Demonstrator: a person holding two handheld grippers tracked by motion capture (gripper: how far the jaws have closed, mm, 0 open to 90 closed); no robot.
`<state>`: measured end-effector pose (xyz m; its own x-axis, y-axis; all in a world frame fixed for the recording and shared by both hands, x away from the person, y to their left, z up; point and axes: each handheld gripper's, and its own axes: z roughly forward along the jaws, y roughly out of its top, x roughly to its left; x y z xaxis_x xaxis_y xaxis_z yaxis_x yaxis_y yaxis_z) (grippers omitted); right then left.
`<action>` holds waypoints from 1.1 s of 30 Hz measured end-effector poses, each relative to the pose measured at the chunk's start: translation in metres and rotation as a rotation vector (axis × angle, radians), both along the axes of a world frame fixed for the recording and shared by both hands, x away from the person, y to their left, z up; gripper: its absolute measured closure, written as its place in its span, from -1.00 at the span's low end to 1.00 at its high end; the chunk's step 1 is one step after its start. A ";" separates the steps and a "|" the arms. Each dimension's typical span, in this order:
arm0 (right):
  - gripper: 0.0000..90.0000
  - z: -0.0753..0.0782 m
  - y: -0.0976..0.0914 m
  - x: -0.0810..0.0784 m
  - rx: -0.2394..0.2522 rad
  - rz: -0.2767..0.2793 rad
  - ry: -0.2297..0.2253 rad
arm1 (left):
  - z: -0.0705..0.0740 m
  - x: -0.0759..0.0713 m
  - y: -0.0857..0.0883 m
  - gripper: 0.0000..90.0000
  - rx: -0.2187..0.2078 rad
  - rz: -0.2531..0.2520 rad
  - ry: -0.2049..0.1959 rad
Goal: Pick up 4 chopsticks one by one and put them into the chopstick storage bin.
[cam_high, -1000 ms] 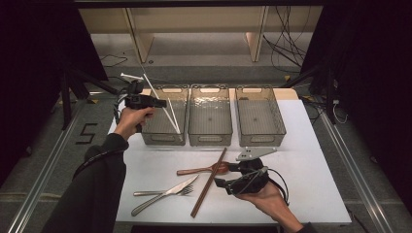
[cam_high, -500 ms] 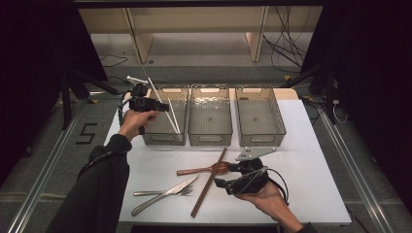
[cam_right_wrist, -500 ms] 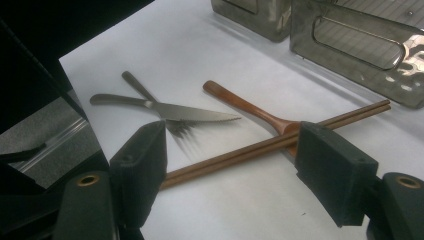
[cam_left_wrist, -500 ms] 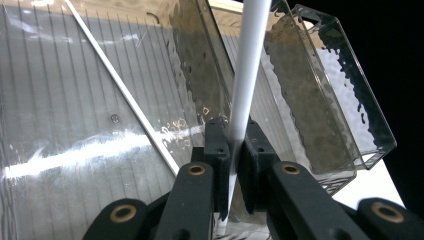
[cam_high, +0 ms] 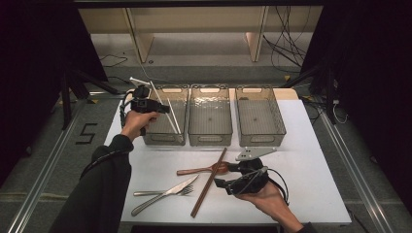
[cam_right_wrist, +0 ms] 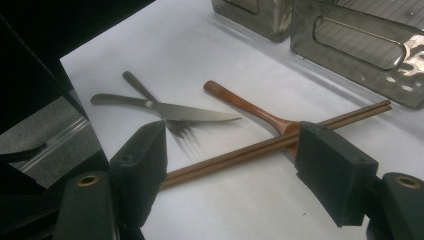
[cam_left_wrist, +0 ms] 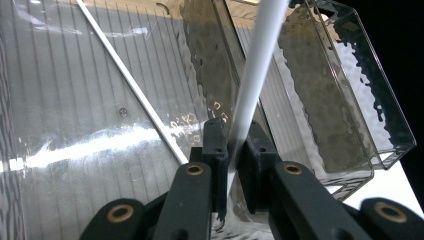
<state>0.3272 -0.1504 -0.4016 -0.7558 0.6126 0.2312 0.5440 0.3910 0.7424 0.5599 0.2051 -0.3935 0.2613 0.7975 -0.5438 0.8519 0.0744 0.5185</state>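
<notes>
My left gripper [cam_high: 164, 108] is shut on a white chopstick [cam_high: 156, 92] and holds it slanted over the left clear bin [cam_high: 165, 141]. In the left gripper view the white chopstick [cam_left_wrist: 255, 70] rises from between the closed jaws. A second white chopstick [cam_left_wrist: 130, 85] lies on the bin's floor. My right gripper [cam_high: 228, 175] is open just right of a pair of brown wooden chopsticks [cam_high: 209, 182] on the white table. In the right gripper view the wooden chopsticks [cam_right_wrist: 225, 155] run across the gap of my right gripper [cam_right_wrist: 230, 150], untouched, over a wooden spoon [cam_right_wrist: 240, 102].
A middle bin [cam_high: 210, 141] and a right bin [cam_high: 260, 141] stand beside the left one. A knife [cam_high: 165, 194] and a fork [cam_high: 155, 192] lie crossed at the front left of the table [cam_high: 301, 160]. The spoon [cam_high: 199, 171] lies under the wooden chopsticks.
My left gripper has shifted slightly down and toward the left bin with the white chopstick in it. The right hand has kept still.
</notes>
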 end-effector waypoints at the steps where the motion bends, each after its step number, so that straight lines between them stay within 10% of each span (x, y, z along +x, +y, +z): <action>1: -0.33 0.000 0.000 0.000 -0.002 0.001 -0.001 | 0.000 0.000 0.000 0.80 0.004 0.003 -0.001; 18: -0.33 0.000 0.000 0.000 -0.002 -0.004 -0.002 | 0.013 -0.010 -0.009 0.18 0.009 -0.046 -0.053; 33: -0.34 -0.005 -0.008 0.008 -0.041 -0.123 0.040 | 0.031 -0.083 -0.024 -0.29 -0.037 -0.231 -0.147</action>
